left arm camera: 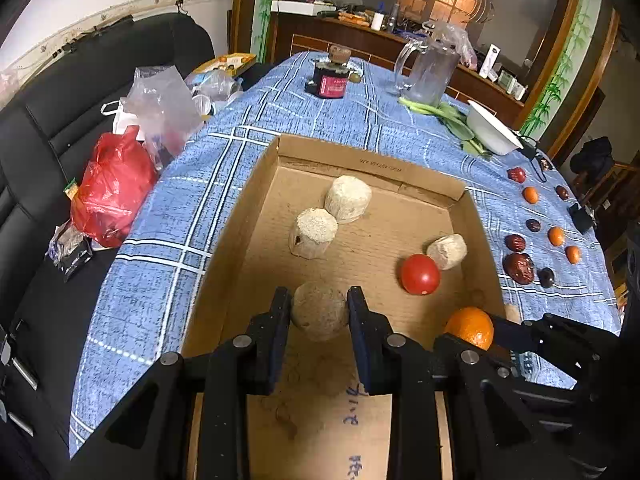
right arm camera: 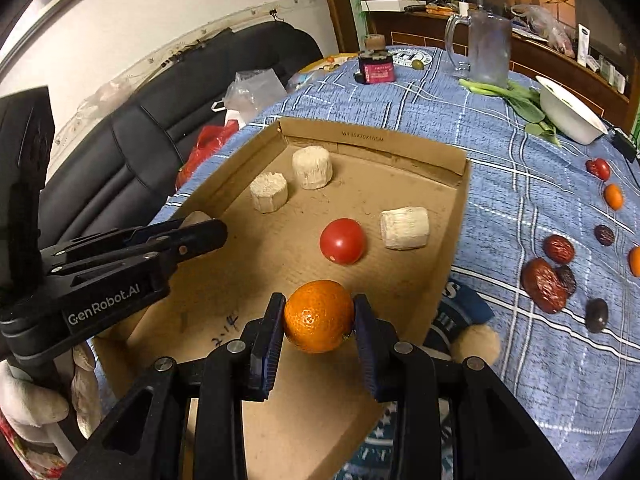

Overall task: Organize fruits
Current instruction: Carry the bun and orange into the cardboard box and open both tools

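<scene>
A shallow cardboard box [left arm camera: 236, 216] [right arm camera: 456, 216] lies on the blue checked tablecloth. My left gripper [left arm camera: 319, 300] is shut on a beige cut chunk [left arm camera: 319, 314] over the box's near left part. My right gripper [right arm camera: 318, 314] is shut on an orange [right arm camera: 319, 316], also seen in the left wrist view [left arm camera: 470, 326], over the box's near right. Inside the box lie a red tomato [left arm camera: 420, 274] [right arm camera: 343, 241] and three more beige chunks [left arm camera: 313, 232] [right arm camera: 404, 227]. The left gripper shows from the side in the right wrist view [right arm camera: 204, 228].
Red dates [right arm camera: 544, 284] and small orange kumquats [right arm camera: 613, 196] lie in rows on the cloth right of the box. A white bowl [right arm camera: 568, 114], greens, a glass mug [right arm camera: 486, 50] and a dark jar [right arm camera: 376, 66] stand at the far end. A black sofa with plastic bags [left arm camera: 116, 188] is left.
</scene>
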`<action>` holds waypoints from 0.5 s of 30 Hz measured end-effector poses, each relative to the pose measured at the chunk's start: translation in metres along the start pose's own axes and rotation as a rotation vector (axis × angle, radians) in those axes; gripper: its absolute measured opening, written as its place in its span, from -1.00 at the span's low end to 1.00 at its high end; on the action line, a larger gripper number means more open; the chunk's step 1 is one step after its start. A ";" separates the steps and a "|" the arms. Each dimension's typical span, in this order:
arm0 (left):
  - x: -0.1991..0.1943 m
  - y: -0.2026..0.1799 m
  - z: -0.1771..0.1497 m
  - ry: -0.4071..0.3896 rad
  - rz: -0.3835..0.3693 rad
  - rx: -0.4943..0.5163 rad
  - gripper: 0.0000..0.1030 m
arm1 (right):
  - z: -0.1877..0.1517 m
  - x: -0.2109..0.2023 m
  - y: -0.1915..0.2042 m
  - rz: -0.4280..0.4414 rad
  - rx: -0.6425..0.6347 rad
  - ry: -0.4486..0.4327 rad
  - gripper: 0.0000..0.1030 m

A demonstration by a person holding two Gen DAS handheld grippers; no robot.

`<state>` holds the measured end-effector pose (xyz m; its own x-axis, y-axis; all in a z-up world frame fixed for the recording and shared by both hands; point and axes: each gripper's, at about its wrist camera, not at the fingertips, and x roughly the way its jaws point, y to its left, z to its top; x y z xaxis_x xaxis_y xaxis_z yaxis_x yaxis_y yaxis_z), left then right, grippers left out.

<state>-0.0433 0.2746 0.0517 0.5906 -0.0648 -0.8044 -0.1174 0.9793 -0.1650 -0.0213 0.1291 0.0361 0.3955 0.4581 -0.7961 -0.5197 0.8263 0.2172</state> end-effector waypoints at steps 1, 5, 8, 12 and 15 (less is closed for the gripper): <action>0.004 0.001 0.001 0.008 0.003 -0.005 -0.46 | 0.001 0.002 0.000 -0.001 0.000 0.004 -0.28; 0.013 0.004 0.002 0.029 0.013 -0.024 -0.46 | 0.003 0.011 -0.002 0.000 0.003 0.016 -0.28; 0.016 0.006 0.003 0.036 0.023 -0.037 -0.46 | 0.002 0.017 -0.002 -0.006 0.005 0.023 -0.28; 0.014 0.014 0.004 0.031 -0.001 -0.083 -0.32 | 0.000 0.020 0.001 -0.017 -0.003 0.015 -0.26; 0.007 0.019 0.003 0.001 -0.009 -0.112 -0.24 | 0.000 0.020 0.002 -0.017 -0.004 0.006 -0.26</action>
<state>-0.0390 0.2935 0.0452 0.5915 -0.0733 -0.8030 -0.2004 0.9512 -0.2345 -0.0145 0.1398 0.0207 0.3999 0.4425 -0.8026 -0.5164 0.8323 0.2015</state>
